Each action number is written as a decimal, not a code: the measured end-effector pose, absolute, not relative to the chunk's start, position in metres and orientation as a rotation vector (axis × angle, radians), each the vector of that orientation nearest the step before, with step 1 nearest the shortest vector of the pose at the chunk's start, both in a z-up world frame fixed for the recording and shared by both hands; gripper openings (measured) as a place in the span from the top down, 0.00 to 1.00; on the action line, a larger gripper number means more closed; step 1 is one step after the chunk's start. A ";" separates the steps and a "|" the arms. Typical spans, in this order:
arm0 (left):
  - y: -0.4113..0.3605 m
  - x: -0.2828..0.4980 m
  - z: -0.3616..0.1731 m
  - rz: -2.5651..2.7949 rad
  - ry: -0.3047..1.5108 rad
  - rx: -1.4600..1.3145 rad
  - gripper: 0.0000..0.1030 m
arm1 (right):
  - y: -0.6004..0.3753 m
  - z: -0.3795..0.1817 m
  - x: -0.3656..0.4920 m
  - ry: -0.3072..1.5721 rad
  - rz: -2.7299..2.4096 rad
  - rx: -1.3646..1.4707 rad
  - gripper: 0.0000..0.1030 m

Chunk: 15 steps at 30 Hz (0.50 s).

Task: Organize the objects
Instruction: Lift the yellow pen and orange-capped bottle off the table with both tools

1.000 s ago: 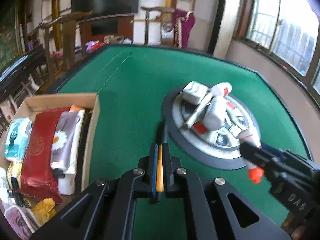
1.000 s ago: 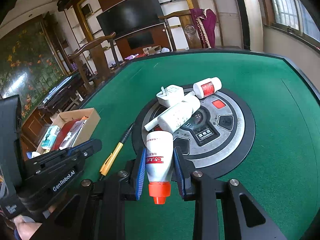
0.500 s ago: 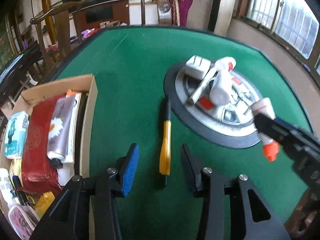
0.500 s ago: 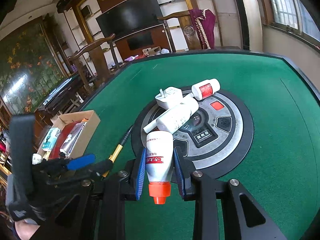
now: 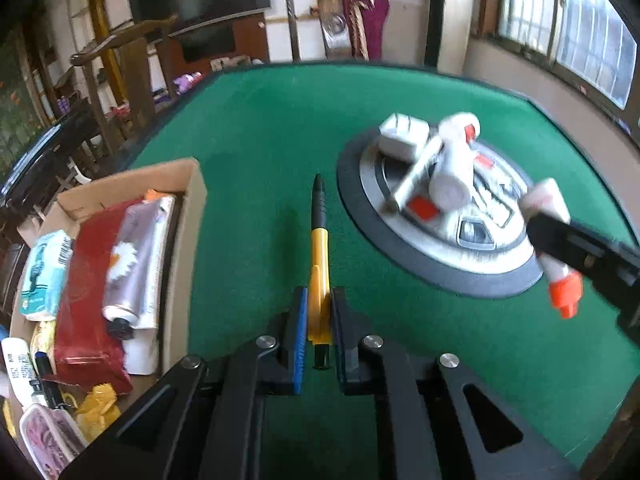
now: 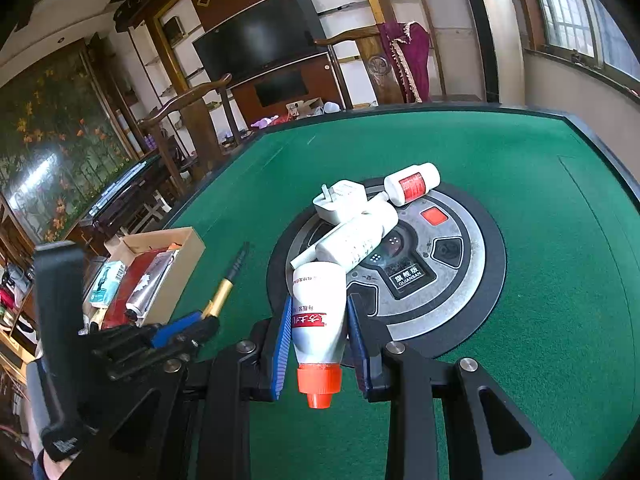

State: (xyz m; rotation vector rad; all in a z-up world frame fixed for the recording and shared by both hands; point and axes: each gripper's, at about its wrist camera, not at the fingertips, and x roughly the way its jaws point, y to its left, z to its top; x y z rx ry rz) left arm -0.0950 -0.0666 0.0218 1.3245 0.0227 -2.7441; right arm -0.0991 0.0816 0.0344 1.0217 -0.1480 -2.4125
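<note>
**Pen and bottle gripped over a green felt table**

The left gripper (image 5: 319, 322) is clamping the yellow end of a yellow-and-black pen (image 5: 319, 240), its jaws having just closed on it; the pen's black tip is pointing away across the felt. The right gripper (image 6: 319, 344) is squeezing a white bottle with an orange cap (image 6: 319, 312), cap toward the camera. Both are hanging over a green felt table (image 6: 520, 168) with a dark raised rim. To the left, a cardboard box (image 5: 188, 240) is sitting on the felt, packed with a red pouch (image 5: 90, 280), a silver tube (image 5: 136, 248) and a teal tissue pack (image 5: 44, 276). Farther out, a round control panel (image 6: 460, 264) set in the table is carrying a white spray bottle (image 6: 356, 240), a white plug adapter (image 6: 340, 200) and a small red-labelled bottle (image 6: 412, 184). Beyond the table, wooden chairs (image 6: 192, 108), a dark television (image 6: 260, 36) and windows (image 5: 560, 20) are lining the room.

Only the left view is looking down into the box's near end; only the right view is showing the floral mural (image 6: 52, 140) and the panel's printed label.
</note>
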 end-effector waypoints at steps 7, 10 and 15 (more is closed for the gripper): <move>-0.067 -0.096 0.030 -2.759 0.045 1.278 0.89 | 0.079 0.034 -0.098 -0.140 -2.403 1.021 0.71; -0.066 -0.092 0.035 -2.764 0.040 1.236 0.89 | 0.078 0.035 -0.098 -0.141 -2.403 1.016 0.71; -0.065 -0.081 0.043 -2.769 0.042 1.194 0.89 | 0.076 0.035 -0.097 -0.140 -2.392 1.014 0.71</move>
